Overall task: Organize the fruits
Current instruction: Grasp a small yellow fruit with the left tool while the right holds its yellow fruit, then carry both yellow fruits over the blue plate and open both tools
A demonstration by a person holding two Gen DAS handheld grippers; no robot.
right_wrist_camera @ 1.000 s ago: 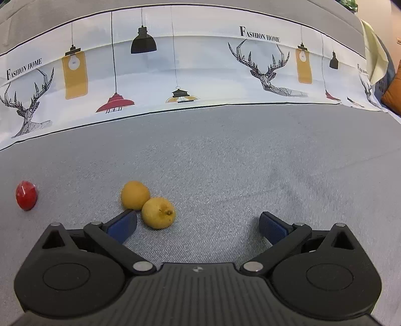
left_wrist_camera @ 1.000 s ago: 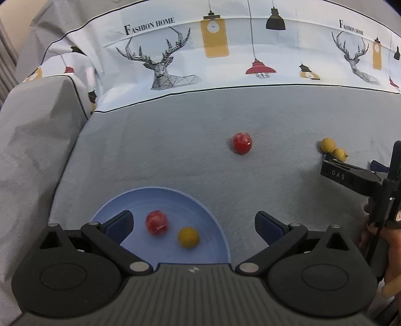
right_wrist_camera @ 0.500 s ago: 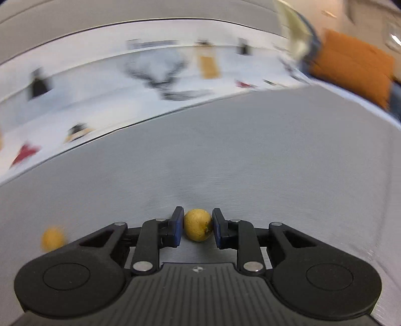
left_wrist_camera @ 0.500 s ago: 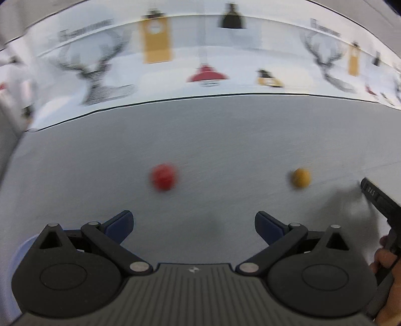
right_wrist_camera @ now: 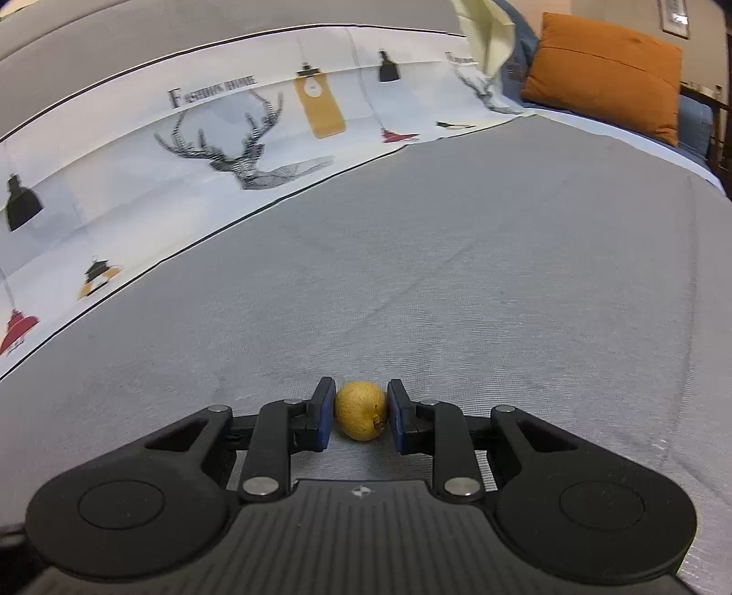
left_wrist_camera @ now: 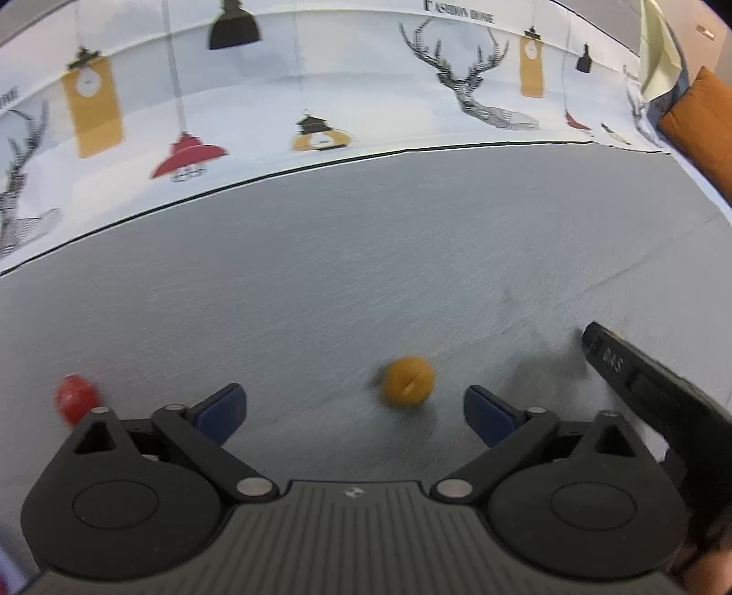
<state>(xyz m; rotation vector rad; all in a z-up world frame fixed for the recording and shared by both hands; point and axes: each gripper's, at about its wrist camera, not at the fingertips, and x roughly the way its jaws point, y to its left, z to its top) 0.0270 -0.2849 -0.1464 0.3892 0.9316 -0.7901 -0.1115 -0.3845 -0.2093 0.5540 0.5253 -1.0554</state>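
In the left wrist view a small orange-yellow fruit [left_wrist_camera: 407, 382] lies on the grey cloth, just ahead of my left gripper [left_wrist_camera: 354, 414] and nearer its right finger. The left jaws stand wide and are closing, and neither pad touches the fruit. A red fruit [left_wrist_camera: 75, 398] sits at the far left, beside the left finger. The black body of the right gripper [left_wrist_camera: 649, 384] reaches in from the right edge. In the right wrist view my right gripper [right_wrist_camera: 359, 414] is shut on a yellow fruit [right_wrist_camera: 360, 410], both blue pads pressing its sides.
A white cloth printed with deer and lamps [left_wrist_camera: 320, 91] borders the far side of the grey cloth [right_wrist_camera: 457, 274]. An orange cushion [right_wrist_camera: 604, 68] lies at the far right. A pale fabric [right_wrist_camera: 485, 32] hangs beside it.
My left gripper has swung right from the blue plate, past the red fruit, to the orange-yellow fruit. My right gripper shut on one yellow fruit and turned rightward with it.
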